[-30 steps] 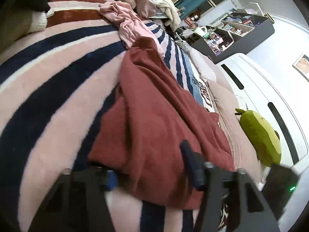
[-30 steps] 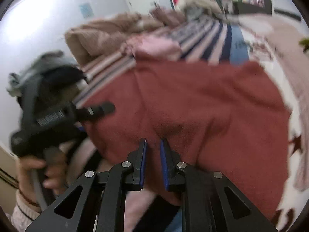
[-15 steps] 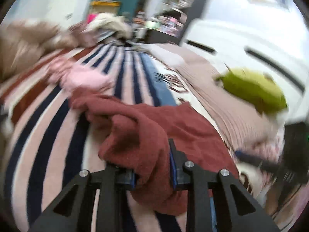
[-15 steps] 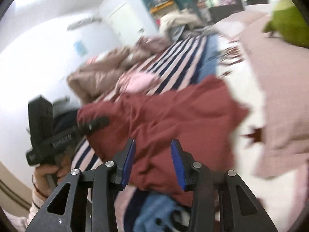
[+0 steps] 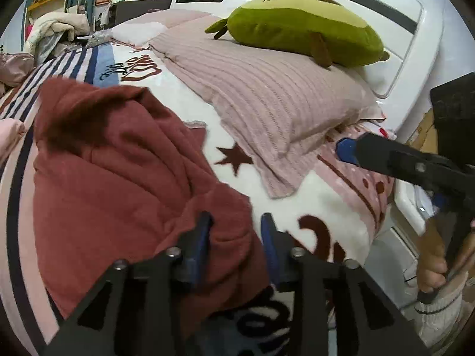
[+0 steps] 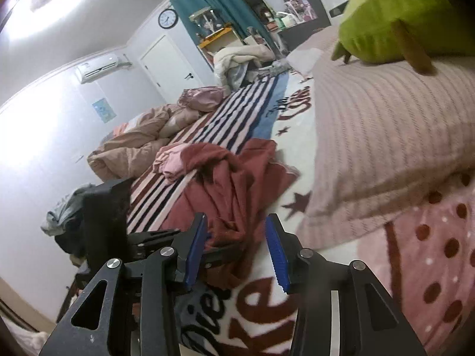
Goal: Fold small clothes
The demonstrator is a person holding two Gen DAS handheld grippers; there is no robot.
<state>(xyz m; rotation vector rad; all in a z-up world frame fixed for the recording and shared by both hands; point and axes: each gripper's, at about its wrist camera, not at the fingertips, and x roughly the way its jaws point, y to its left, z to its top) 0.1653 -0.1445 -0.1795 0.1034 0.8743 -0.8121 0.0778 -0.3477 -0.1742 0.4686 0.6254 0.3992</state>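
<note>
1. Red garment (image 5: 118,178) lies bunched on the bed (image 5: 252,195), on the striped and printed blanket, near the pillow (image 5: 267,95).
2. We judge it soft, light, floppy fleece — it will sag and crumple; best taken at a hem corner or sleeve end, one per tongs.
3. Left tongs (image 5: 236,238) opening, a fold of the red cloth between the jaws, pads not clearly pressing — we read it as let go.
4. Right tongs (image 6: 237,246) opening too, nothing between them, apart from the garment.
5. Around: pink garment (image 6: 170,163) touching the red one, green plush (image 5: 299,29) on the pillow, duvet (image 6: 133,148) beyond — pink piece could snag.
</note>
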